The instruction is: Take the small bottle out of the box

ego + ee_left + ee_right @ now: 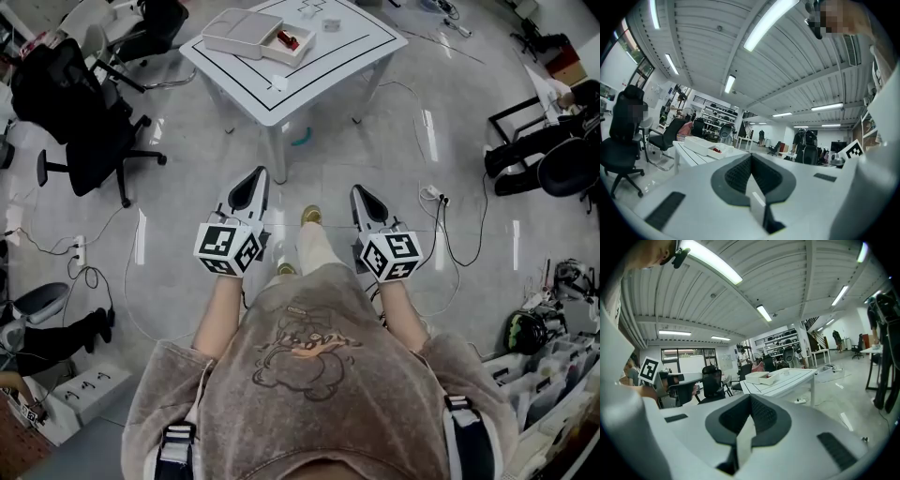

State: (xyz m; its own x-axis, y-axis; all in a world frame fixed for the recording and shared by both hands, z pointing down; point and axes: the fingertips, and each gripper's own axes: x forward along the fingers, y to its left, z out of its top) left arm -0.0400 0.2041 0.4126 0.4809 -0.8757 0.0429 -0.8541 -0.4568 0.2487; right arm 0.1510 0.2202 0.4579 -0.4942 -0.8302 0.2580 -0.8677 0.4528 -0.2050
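A white table stands ahead of me with an open white box on it. In the box's tray lies a small red bottle. I hold both grippers low in front of my body, over the floor and well short of the table. My left gripper is shut and empty, and so is my right gripper. The left gripper view shows the closed jaw tips with the box far off. In the right gripper view the shut jaws point toward the table and box.
Black office chairs stand left of the table. Cables and a power strip lie on the glossy floor at right. Another black chair and storage bins are on the right side. A small white object sits near the table's front edge.
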